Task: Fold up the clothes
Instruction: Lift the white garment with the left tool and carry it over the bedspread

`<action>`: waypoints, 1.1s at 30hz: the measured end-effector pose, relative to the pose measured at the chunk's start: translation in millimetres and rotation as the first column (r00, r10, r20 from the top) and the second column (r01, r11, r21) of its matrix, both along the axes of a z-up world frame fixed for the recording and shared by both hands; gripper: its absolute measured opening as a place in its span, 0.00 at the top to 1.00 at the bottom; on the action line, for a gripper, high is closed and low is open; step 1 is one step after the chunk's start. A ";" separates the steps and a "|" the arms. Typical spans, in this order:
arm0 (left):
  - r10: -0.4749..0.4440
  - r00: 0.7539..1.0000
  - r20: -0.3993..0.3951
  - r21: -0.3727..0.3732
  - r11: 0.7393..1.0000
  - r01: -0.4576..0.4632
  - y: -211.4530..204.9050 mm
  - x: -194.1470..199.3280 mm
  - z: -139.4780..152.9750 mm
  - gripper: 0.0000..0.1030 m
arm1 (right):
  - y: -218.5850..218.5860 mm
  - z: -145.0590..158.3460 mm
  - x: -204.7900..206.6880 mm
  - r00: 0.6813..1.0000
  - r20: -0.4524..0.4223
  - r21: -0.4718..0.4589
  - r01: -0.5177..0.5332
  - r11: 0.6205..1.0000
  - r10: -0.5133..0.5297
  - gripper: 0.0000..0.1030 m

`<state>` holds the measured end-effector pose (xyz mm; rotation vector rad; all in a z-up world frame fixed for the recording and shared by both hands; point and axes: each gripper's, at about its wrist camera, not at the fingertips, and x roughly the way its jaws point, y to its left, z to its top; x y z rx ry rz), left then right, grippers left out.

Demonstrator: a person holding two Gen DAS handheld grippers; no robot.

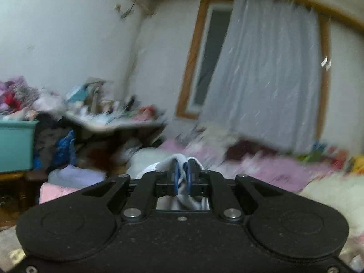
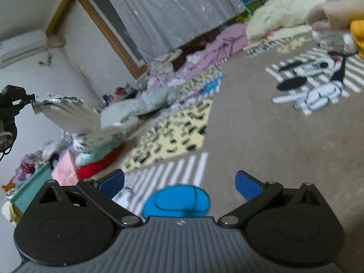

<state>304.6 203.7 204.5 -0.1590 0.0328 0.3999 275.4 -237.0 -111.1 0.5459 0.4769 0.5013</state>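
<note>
My left gripper (image 1: 182,166) is shut on a white-grey garment (image 1: 179,195); its cloth bunches between the blue pads and hangs below them. In the right wrist view the same left gripper (image 2: 31,101) shows at the far left, holding the garment (image 2: 66,111) up in the air above a stack of clothes (image 2: 100,145). My right gripper (image 2: 179,182) is open and empty, its blue fingertips (image 2: 248,186) wide apart, low over a brown blanket (image 2: 261,136) with a cartoon print (image 2: 311,82).
A teal bin (image 1: 16,145) stands at the left with piled clothes and a cluttered table (image 1: 118,118) behind. Pink bedding (image 1: 261,166) and a pale quilt (image 2: 279,6) lie along the curtained window (image 1: 261,72). A blue print (image 2: 177,201) lies on the blanket under my right gripper.
</note>
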 end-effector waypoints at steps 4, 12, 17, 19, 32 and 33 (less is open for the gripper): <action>-0.006 1.000 -0.012 -0.006 1.000 0.006 -11.6 -14.3 22.0 0.96 | -8.5 12.6 -4.7 0.999 0.036 0.023 0.003 1.000 -0.004 0.00; -0.170 0.979 -0.110 0.022 0.985 0.173 -82.9 -38.9 8.0 0.96 | -30.4 29.4 -11.4 0.996 0.084 0.057 0.034 0.998 -0.038 0.00; -0.319 0.939 -0.129 0.012 0.946 0.323 -125.8 -54.5 15.8 0.96 | -48.5 35.8 -18.1 0.993 0.100 0.079 0.060 0.995 -0.068 0.00; -0.371 0.915 -0.158 0.041 0.924 0.381 -150.2 -59.9 16.4 0.96 | -56.0 38.3 -21.7 0.991 0.106 0.088 0.069 0.994 -0.078 0.00; -0.613 0.687 -0.390 0.035 0.736 0.676 -291.0 -96.5 -83.4 0.95 | -143.2 28.4 -29.3 0.990 0.002 0.286 0.135 0.949 -0.142 0.00; -0.623 0.672 -0.401 0.034 0.723 0.690 -300.1 -100.9 -91.7 0.95 | -148.8 26.6 -30.1 0.989 -0.009 0.299 0.141 0.944 -0.145 0.00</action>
